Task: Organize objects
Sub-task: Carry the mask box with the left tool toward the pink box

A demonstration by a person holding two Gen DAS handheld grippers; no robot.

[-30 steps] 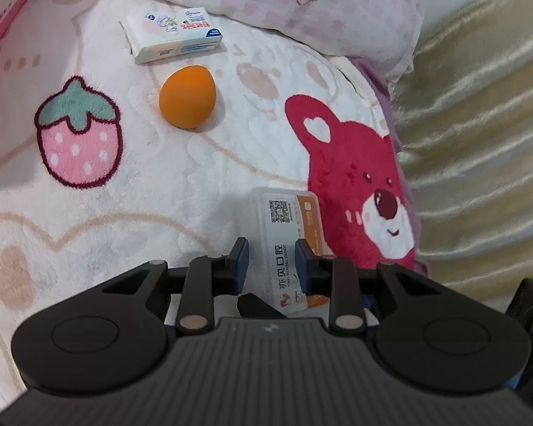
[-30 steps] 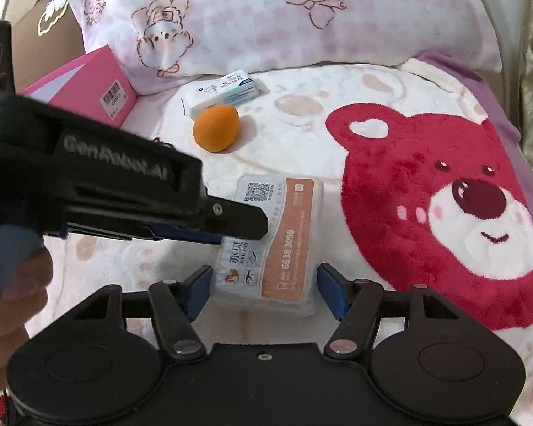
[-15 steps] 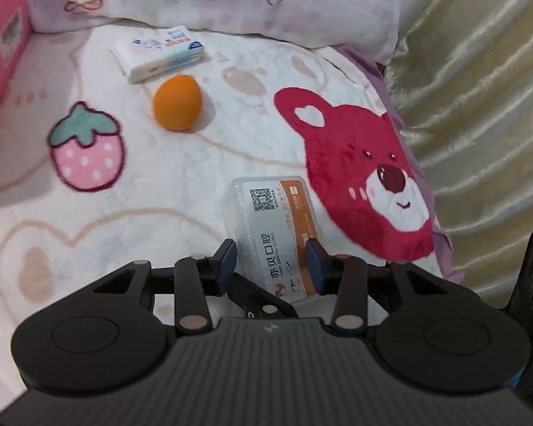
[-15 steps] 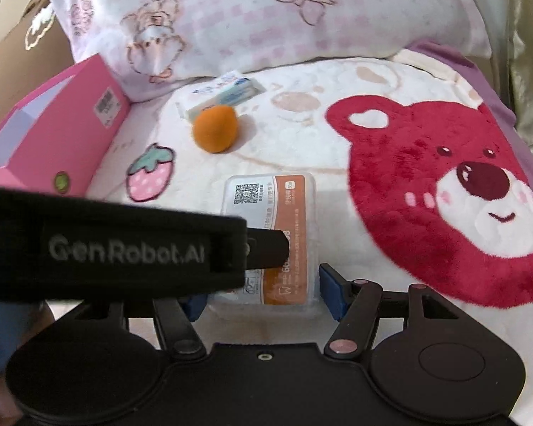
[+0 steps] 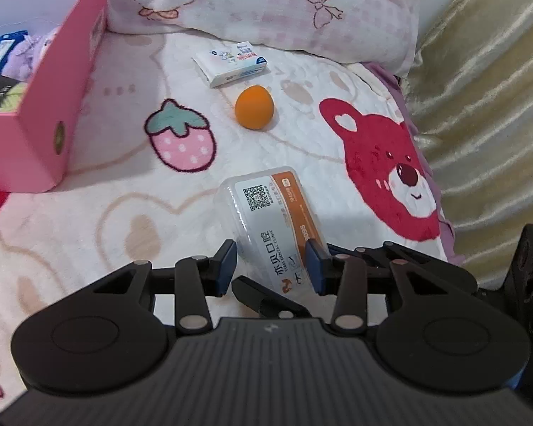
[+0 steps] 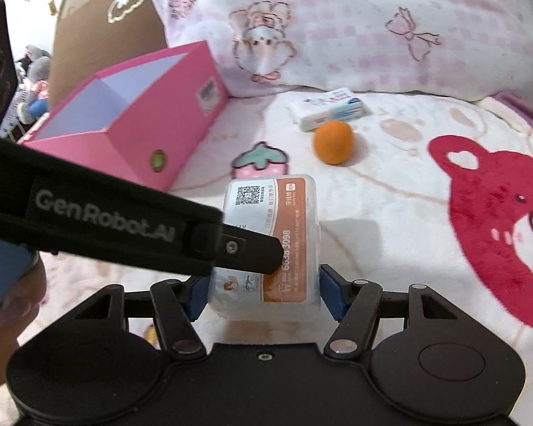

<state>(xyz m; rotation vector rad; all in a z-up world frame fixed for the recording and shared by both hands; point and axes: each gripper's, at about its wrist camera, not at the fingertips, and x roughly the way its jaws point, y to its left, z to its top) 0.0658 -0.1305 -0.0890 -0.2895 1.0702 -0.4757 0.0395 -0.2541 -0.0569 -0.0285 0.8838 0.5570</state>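
A clear plastic case (image 6: 266,245) with an orange and white label sits between the two blue pads of the right gripper (image 6: 263,293), and it looks lifted off the bed blanket (image 6: 391,220), since a shadow lies under it. The right gripper is squeezed shut on the case, low down at its near end. The left gripper (image 5: 272,261) is right there too, with its pads on either side of the same case; the right pad touches it, but the left pad seems to have a thin gap, so I cannot tell if it is really pinching. The case is tilted in the left view. What could go wrong? The case is smooth and held only by its end, so it might slip or swing down and drop on the blanket. The two grippers are very close (one black finger lies across the label), so they could bump and knock it loose. The pink box (image 6: 131,131) stands open to the left with some things in it already, and I think the case should go there; a bad aim could hit the box wall. The label has a QR code, Chinese letters, "DENTAL CLINIC" and the number "6638 3098". The left gripper says "GenRobot.AI". An orange egg-shaped sponge (image 5: 254,112) and a small white tissue pack (image 5: 230,64) wait near the pillow (image 5: 266,3); the pack's writing is too small to read.
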